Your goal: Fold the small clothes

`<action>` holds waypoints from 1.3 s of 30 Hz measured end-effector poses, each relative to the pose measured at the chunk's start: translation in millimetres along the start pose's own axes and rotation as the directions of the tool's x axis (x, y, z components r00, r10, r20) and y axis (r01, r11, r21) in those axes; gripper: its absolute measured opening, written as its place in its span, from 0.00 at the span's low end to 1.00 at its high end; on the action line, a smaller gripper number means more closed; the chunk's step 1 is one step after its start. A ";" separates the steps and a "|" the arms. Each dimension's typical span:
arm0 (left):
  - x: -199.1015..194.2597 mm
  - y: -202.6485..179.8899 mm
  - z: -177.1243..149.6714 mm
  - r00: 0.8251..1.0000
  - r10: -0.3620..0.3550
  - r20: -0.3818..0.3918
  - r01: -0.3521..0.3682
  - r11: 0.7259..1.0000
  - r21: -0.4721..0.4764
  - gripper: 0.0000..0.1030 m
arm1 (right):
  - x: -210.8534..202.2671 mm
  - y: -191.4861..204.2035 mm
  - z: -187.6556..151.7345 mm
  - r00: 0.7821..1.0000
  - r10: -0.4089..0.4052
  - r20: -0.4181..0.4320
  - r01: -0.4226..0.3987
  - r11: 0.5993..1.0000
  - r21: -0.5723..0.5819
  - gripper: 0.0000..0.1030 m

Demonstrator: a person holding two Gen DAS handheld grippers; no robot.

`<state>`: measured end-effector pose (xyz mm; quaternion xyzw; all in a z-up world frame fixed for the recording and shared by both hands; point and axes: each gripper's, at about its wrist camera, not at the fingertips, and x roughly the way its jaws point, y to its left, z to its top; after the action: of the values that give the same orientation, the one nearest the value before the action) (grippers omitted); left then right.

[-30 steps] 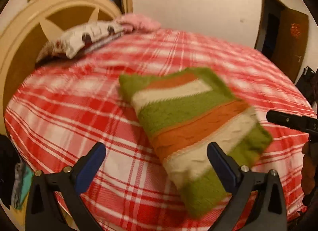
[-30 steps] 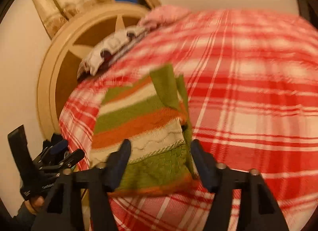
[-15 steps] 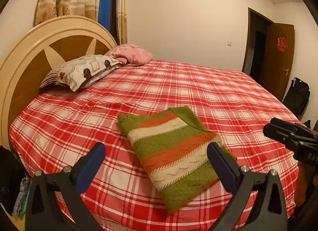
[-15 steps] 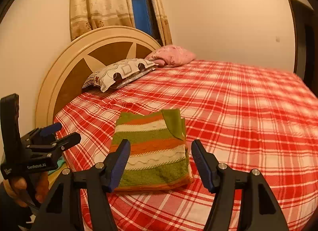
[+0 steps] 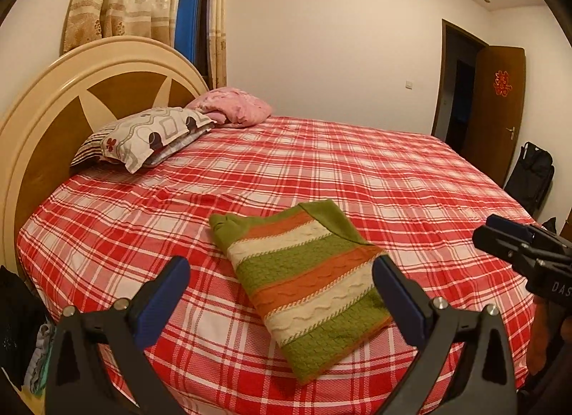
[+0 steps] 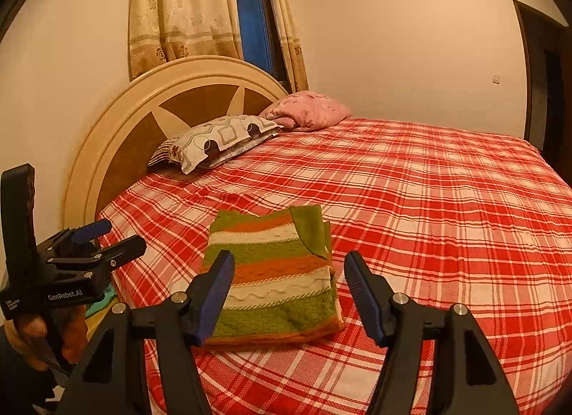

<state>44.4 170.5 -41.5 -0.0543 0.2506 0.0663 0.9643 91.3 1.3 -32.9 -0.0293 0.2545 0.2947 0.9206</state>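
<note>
Folded striped sweater (image 5: 304, 279) flat on plaid bedspread (image 5: 393, 172), both tools clear

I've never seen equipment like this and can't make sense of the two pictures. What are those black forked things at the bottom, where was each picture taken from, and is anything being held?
No robot here: a person holds a hand tool with a two-fingered claw in each hand, and each tool carries a wide-angle camera looking along its fingers. One picture is from the left claw, the other from the right claw. Each view also catches the other tool at its edge. Both claws are open and hold nothing. On the red plaid bed lies a folded green, orange and cream striped sweater, lying apart from both claws. Two pillows sit by the headboard.
</note>
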 end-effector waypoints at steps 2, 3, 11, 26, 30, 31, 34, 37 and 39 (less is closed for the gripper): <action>-0.6 0.1 0.1 1.000 -0.002 -0.001 0.002 1.000 -0.002 1.00 | -0.2 -0.2 0.0 1.000 0.002 -0.004 -0.002 1.000 0.000 0.63; -0.9 0.4 0.4 1.000 -0.001 -0.001 0.001 1.000 -0.002 1.00 | -0.2 -0.2 -0.2 1.000 0.002 -0.006 -0.002 1.000 0.002 0.63; -1.3 -0.5 1.0 1.000 0.000 0.005 0.000 1.000 -0.004 1.00 | -0.3 -0.6 -1.0 1.000 0.007 -0.007 -0.007 1.000 0.007 0.63; -2.5 -3.8 0.9 1.000 -0.005 0.007 0.005 1.000 0.007 1.00 | -1.9 -0.4 -0.8 1.000 0.010 0.004 -0.010 1.000 0.015 0.63; -2.0 -5.3 1.0 1.000 -0.007 0.008 0.007 1.000 0.008 1.00 | -2.9 -2.4 -1.1 1.000 0.010 0.006 -0.010 1.000 0.021 0.63; -1.9 -6.0 1.1 1.000 -0.003 0.009 0.003 1.000 0.008 1.00 | -3.4 -2.6 -1.1 1.000 0.010 0.008 -0.010 1.000 0.021 0.63; -4.2 -7.5 1.4 1.000 0.000 0.020 0.000 1.000 0.011 1.00 | -6.3 -3.6 -0.3 1.000 0.007 0.021 -0.008 1.000 0.023 0.63; -6.0 -9.0 2.9 1.000 -0.011 0.026 0.011 1.000 0.017 1.00 | -10.9 -5.8 0.4 0.999 0.005 0.043 -0.006 1.000 0.031 0.63; -7.7 -9.7 4.1 0.999 -0.011 0.033 0.011 1.000 0.017 1.00 | -13.5 -7.6 0.8 0.998 0.002 0.055 -0.004 0.999 0.036 0.63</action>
<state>41.1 160.7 -33.5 -0.0467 0.2348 0.0599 0.9691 86.5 -11.9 -26.4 -0.0040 0.2343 0.2923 0.9272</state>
